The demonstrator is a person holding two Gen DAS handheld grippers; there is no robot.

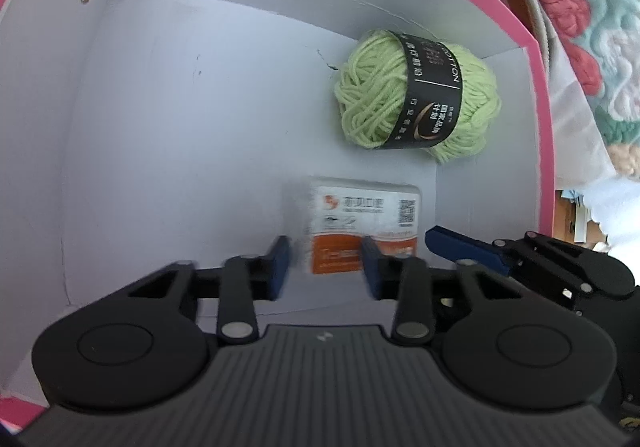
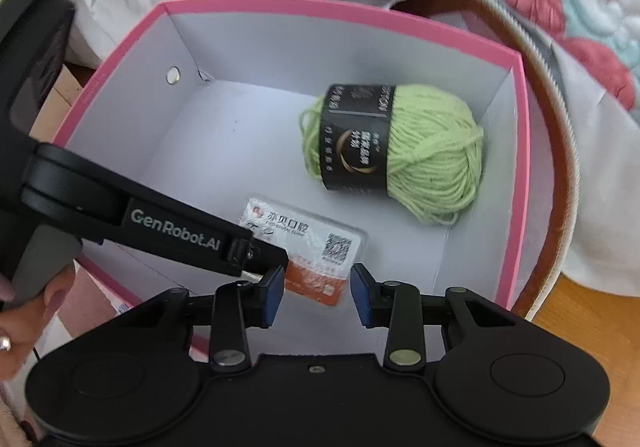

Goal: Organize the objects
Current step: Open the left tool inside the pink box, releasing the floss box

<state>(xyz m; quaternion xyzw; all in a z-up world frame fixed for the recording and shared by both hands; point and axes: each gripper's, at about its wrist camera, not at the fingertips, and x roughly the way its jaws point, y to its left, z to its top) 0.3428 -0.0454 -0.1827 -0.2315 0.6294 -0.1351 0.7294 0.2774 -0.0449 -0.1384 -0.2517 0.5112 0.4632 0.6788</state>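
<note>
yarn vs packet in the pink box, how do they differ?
The yarn is a bulky, rounded, light-green ball with a black paper band; the packet is thin, flat, rectangular, white and orange with a QR code. The yarn sits nearer the far wall, the packet nearer the cameras. Both lie loose on the box floor.

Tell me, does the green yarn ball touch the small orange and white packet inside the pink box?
Apart. In the right wrist view, bare white box floor separates the yarn ball from the packet.
</note>
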